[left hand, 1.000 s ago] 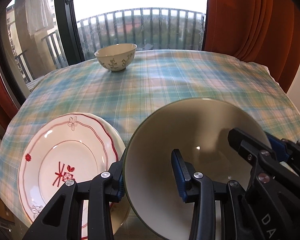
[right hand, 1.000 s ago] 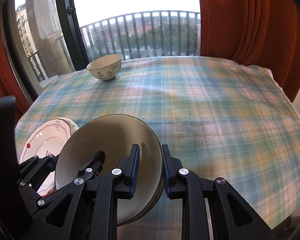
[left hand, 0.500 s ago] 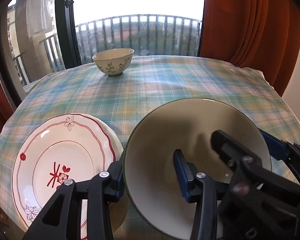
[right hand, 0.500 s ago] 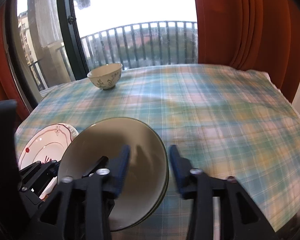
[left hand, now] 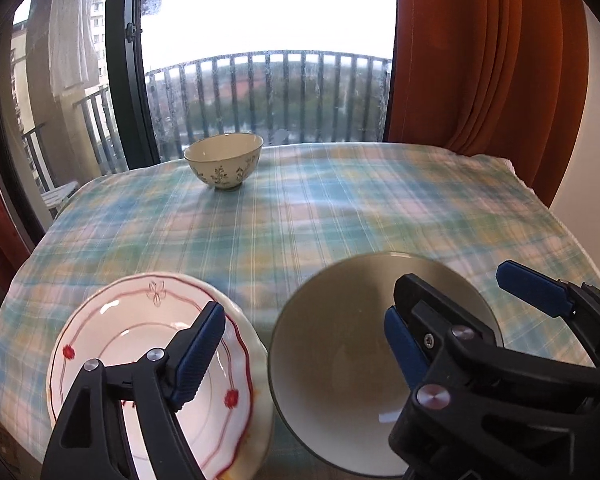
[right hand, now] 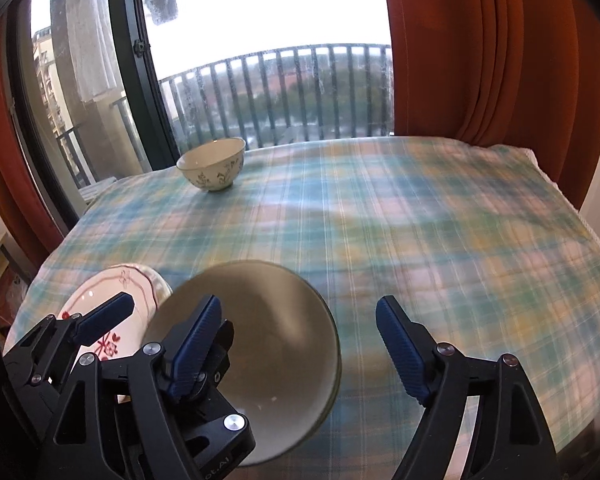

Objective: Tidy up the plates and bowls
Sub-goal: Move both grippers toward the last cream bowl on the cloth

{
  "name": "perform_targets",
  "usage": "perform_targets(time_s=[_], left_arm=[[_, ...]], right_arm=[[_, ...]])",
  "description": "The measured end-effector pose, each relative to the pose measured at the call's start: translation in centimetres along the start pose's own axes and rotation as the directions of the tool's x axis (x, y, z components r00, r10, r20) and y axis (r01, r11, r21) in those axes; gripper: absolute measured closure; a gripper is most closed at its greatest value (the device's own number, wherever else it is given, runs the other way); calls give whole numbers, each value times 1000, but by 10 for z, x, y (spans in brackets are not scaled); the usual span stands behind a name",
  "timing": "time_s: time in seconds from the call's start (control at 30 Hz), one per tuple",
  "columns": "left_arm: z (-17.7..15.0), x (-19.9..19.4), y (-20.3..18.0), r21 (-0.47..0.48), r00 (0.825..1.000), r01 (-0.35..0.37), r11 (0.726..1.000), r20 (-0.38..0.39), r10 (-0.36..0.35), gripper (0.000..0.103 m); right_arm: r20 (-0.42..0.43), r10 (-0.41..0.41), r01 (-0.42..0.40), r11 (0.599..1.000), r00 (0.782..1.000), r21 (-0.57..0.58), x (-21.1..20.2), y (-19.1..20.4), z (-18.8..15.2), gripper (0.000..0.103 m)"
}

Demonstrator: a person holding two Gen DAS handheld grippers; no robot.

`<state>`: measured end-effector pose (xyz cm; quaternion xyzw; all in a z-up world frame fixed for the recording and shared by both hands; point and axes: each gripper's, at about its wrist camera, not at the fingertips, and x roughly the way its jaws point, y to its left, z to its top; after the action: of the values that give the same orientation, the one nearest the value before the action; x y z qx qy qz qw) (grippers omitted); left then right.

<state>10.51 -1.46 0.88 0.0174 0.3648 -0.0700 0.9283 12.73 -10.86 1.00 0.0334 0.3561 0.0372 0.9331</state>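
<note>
A large cream bowl with a dark green rim [left hand: 340,364] [right hand: 276,320] rests on the checked tablecloth at the near edge. A white plate with red flower pattern [left hand: 112,340] [right hand: 120,292] lies touching its left side. A small cream bowl with leaf print [left hand: 223,160] [right hand: 212,164] stands at the far left of the table. My left gripper [left hand: 300,348] is open, its jaws straddling the big bowl's left rim without touching it. My right gripper [right hand: 298,344] is open, its jaws either side of the bowl's right rim; it also shows in the left wrist view [left hand: 480,292].
The table is covered by a blue-green checked cloth [right hand: 420,220]. Orange curtains [right hand: 480,60] hang at the back right. A dark window frame [left hand: 128,80] and balcony railing stand behind the table.
Both grippers have opened and let go of the large bowl's rim. The bowl now rests on the cloth. Both grippers have pulled up and back a little.
</note>
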Motion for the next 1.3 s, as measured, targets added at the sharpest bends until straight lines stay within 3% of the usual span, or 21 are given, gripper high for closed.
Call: perform_targets(time_s=[0.27,0.6,1.3], left_arm=[[33,-3,16,-24,999,27,999,23,-27,19],[79,1,36,-65,997,-24,998,75,29,18],[165,66,83,-141,990,-115,983,61,125,16]], right_arm=[[13,-1,2,1000,1000,-31,-1,15,34,20],[57,39,-34,996,998,-86,10,33,88,17],[29,96,-91,983,995,-159,96,63,193,16]])
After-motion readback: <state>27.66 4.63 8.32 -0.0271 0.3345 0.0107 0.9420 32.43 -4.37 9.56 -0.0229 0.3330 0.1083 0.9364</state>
